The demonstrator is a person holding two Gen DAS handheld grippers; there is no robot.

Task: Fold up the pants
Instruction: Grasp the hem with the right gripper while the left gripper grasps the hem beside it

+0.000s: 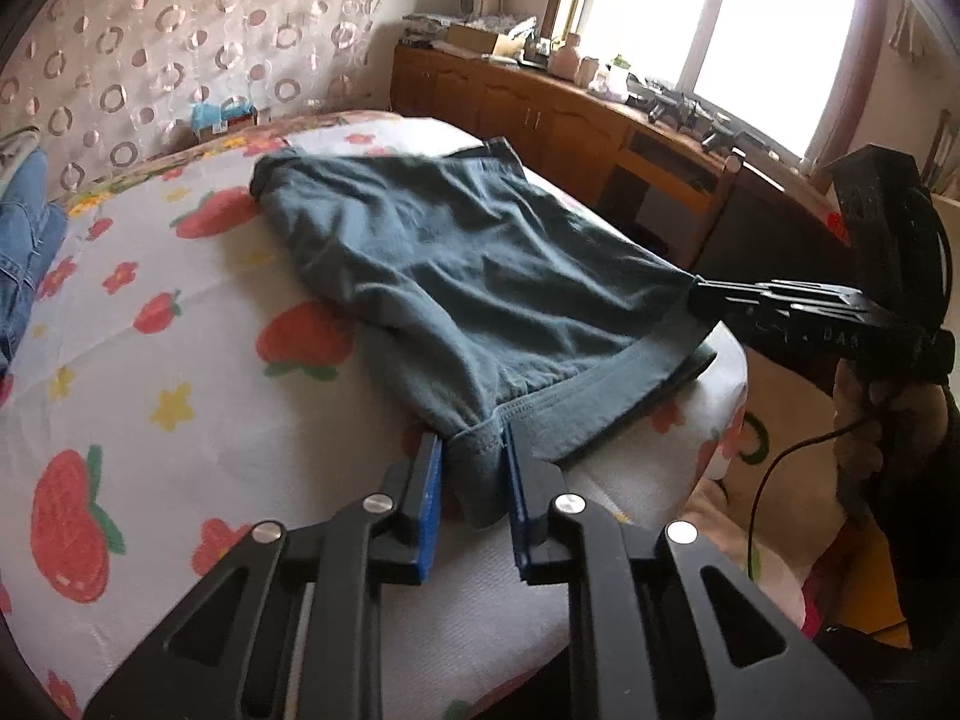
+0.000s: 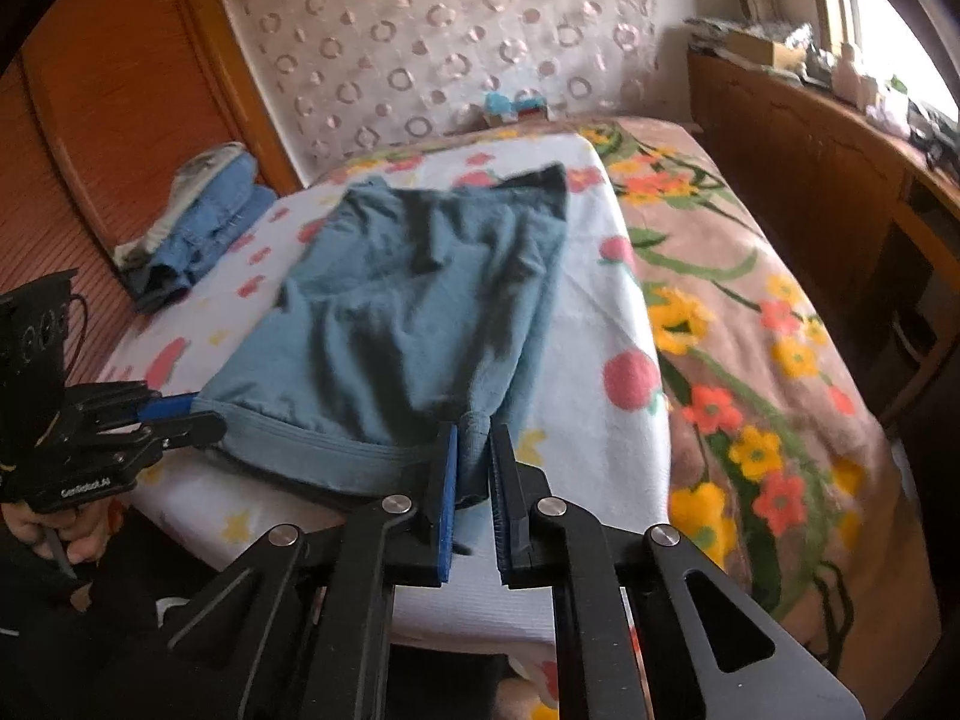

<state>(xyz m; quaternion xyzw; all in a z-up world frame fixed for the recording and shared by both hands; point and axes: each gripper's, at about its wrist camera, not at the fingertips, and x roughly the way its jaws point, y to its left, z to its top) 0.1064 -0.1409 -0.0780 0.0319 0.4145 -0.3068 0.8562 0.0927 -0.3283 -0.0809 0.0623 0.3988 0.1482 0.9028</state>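
Teal-grey pants (image 1: 456, 276) lie spread on the strawberry-print sheet (image 1: 180, 396) of a bed, waistband toward me at the near edge. My left gripper (image 1: 474, 450) is shut on the left end of the waistband. My right gripper (image 2: 474, 450) is shut on the other end of the waistband. The pants (image 2: 420, 312) run away from me, legs toward the headboard. The right gripper shows from the side in the left wrist view (image 1: 699, 291), the left gripper in the right wrist view (image 2: 192, 411).
Folded blue jeans (image 2: 204, 216) sit at the bed's far left by a wooden panel. A floral blanket (image 2: 750, 330) covers the bed's right side. A wooden cabinet (image 1: 540, 114) with clutter stands under the window. A patterned curtain (image 2: 456, 36) hangs behind the bed.
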